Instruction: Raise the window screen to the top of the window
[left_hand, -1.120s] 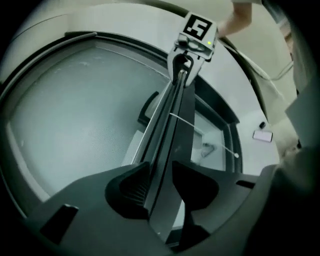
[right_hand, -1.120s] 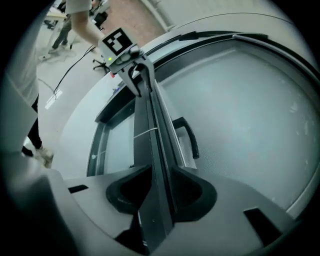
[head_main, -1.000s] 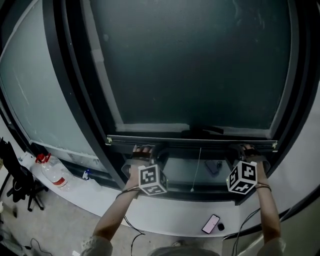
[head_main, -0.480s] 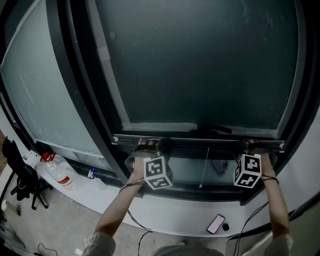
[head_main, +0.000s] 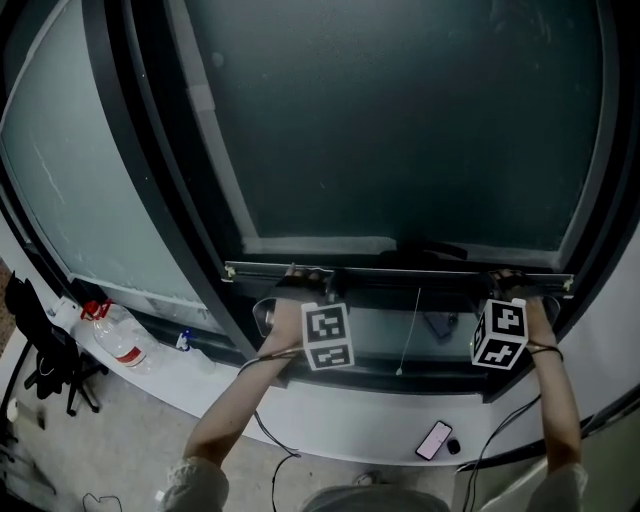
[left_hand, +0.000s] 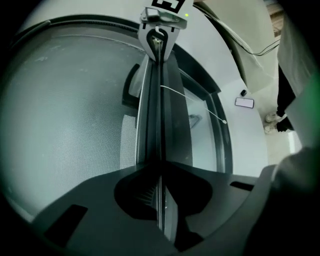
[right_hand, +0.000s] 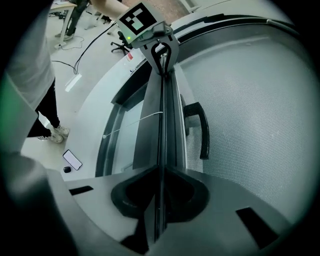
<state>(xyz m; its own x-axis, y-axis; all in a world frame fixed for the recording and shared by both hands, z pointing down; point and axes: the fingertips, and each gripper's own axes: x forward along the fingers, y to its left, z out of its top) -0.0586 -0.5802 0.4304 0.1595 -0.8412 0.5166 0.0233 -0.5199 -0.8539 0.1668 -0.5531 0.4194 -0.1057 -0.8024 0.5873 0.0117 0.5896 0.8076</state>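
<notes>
- Grey mesh of the window screen (head_main: 400, 130) covers the pane. Its bottom rail (head_main: 400, 275) sits low, just above the window's lower frame.
- At the rail's left end, the left tool (head_main: 300, 278) has its jaws drawn narrow and closing. The rail's thin edge is pinched between them.
- Toward the right end, the right tool (head_main: 507, 280) does the same. Its jaws are closing and press on either side of that thin edge.
- Both tools tilt a little downward onto the rail, well apart from each other, with an arm stretched out behind each.
- A thin white pull cord (head_main: 410, 325) hangs from the rail's middle, between the two tools.
- Behind the mesh, a dark handle (head_main: 428, 247) shows just above the rail.
- Below the window a phone (head_main: 434, 439) lies near the right arm.
- Off to the left is a clear bottle (head_main: 112, 337) with a red cap.
</notes>
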